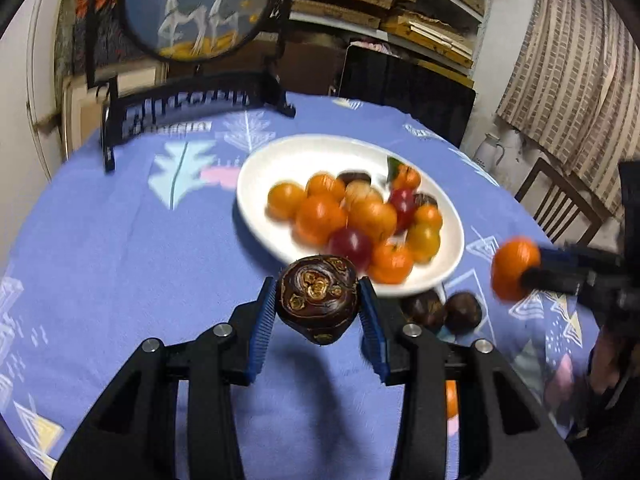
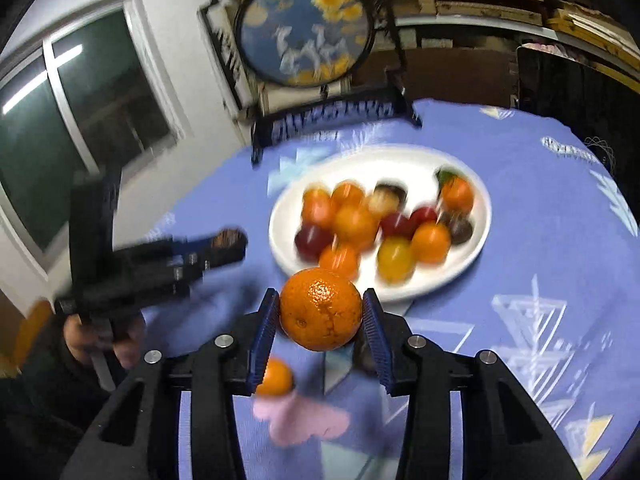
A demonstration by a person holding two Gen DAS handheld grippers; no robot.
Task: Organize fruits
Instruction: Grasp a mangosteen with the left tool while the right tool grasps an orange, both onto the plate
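Observation:
My left gripper [image 1: 318, 308] is shut on a dark brown water chestnut [image 1: 317, 298], held above the blue tablecloth just short of the white oval plate [image 1: 280, 156]. The plate holds several oranges, red fruits and dark chestnuts. My right gripper [image 2: 320, 312] is shut on an orange [image 2: 321, 309], near the plate's [image 2: 472, 248] near rim. In the left wrist view the right gripper [image 1: 520, 276] and its orange [image 1: 514, 266] show at right. In the right wrist view the left gripper [image 2: 236, 244] shows at left.
Two dark chestnuts [image 1: 442, 310] lie on the cloth beside the plate. A loose orange [image 2: 276, 378] lies on the cloth below my right gripper. A round painted screen on a black stand [image 1: 192, 8] stands at the table's far edge. A wooden chair [image 1: 560, 200] stands at right.

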